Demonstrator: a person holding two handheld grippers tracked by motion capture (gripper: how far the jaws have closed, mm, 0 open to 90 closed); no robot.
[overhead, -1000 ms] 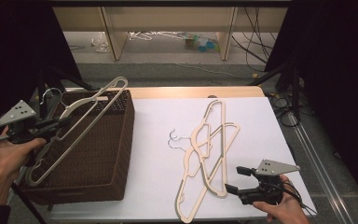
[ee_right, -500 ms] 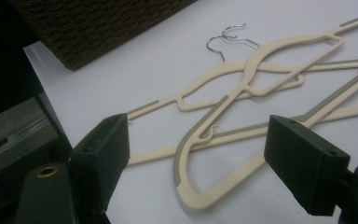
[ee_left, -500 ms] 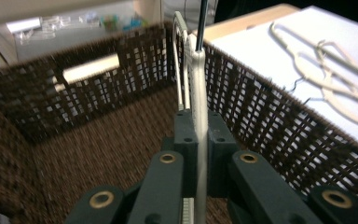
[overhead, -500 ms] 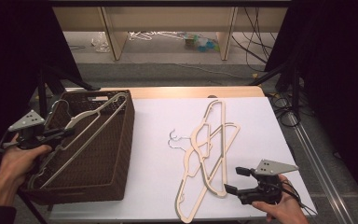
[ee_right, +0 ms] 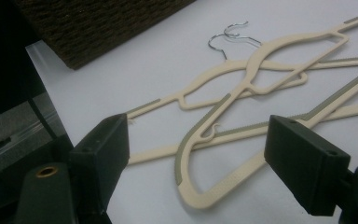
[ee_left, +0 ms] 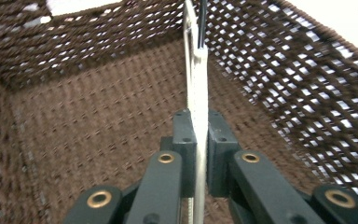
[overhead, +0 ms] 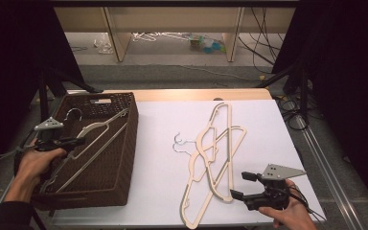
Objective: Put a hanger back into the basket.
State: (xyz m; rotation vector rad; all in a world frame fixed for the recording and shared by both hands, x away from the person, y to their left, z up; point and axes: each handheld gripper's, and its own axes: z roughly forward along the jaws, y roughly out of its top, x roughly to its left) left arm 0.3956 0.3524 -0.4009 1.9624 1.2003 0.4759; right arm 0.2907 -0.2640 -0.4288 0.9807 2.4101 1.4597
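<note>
A cream plastic hanger (overhead: 93, 139) with a metal hook lies slanted inside the dark brown wicker basket (overhead: 122, 158) at the table's left. My left gripper (overhead: 72, 142) is shut on that hanger (ee_left: 198, 84), whose thin edge runs up between the pads over the basket's inside. Two more cream hangers (overhead: 215, 153) lie crossed on the white table sheet (overhead: 158, 172), hooks toward the basket. My right gripper (overhead: 242, 186) stands open near the front edge, just right of their lower ends (ee_right: 205, 182), with nothing between its fingers.
The basket's woven walls (ee_left: 307, 70) rise close around the left gripper. Shelving legs, cables and clutter sit on the floor beyond the table's far edge (overhead: 196, 94). A metal rail (overhead: 316, 148) runs along the table's right side.
My left gripper has sunk with the hanger, which has gone from standing above the basket's rim to lying down inside it. The right gripper has stayed where it was.
</note>
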